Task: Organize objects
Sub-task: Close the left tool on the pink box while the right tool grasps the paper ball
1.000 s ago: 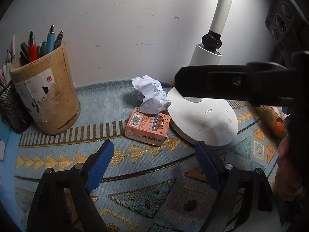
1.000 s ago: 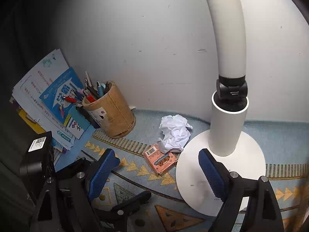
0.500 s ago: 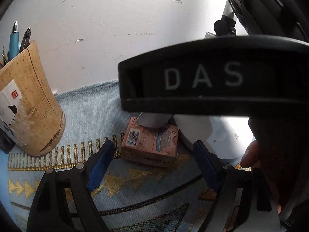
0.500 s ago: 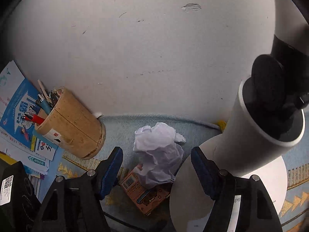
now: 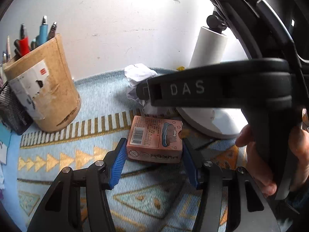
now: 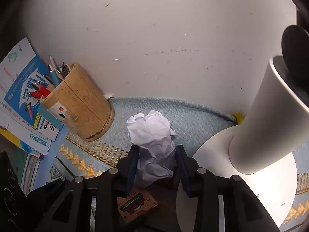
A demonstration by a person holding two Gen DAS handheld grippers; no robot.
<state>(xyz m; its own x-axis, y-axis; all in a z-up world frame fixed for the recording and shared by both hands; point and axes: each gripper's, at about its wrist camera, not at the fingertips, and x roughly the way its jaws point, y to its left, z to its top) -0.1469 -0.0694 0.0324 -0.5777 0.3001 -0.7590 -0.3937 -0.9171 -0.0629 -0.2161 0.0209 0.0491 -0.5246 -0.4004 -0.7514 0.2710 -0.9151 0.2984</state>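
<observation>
On the patterned blue-and-gold mat (image 5: 92, 104) that covers the surface, a small pink box (image 5: 154, 138) lies flat between the blue fingers (image 5: 116, 165) of the left gripper (image 5: 153, 162). The fingers are closing on it: the right one sits against the box's side, while the left one looks just at its edge, and whether it presses yet cannot be told.

Just behind the box, a crumpled white paper ball (image 6: 152, 141) rests on the mat beside the round base of a white desk lamp (image 6: 256, 135). The right gripper (image 6: 156, 166) has its fingers drawn in tight on the lower part of the paper, pinching it. In the left wrist view that gripper crosses the picture as a black bar, with a hand (image 5: 270, 158) wrapped round its handle.

To the left, near the wall, stands a tan cylindrical pen holder (image 5: 44, 94) filled with pens, with a black mesh container (image 5: 11, 112) beside it and booklets (image 6: 23, 89) stacked further left.
</observation>
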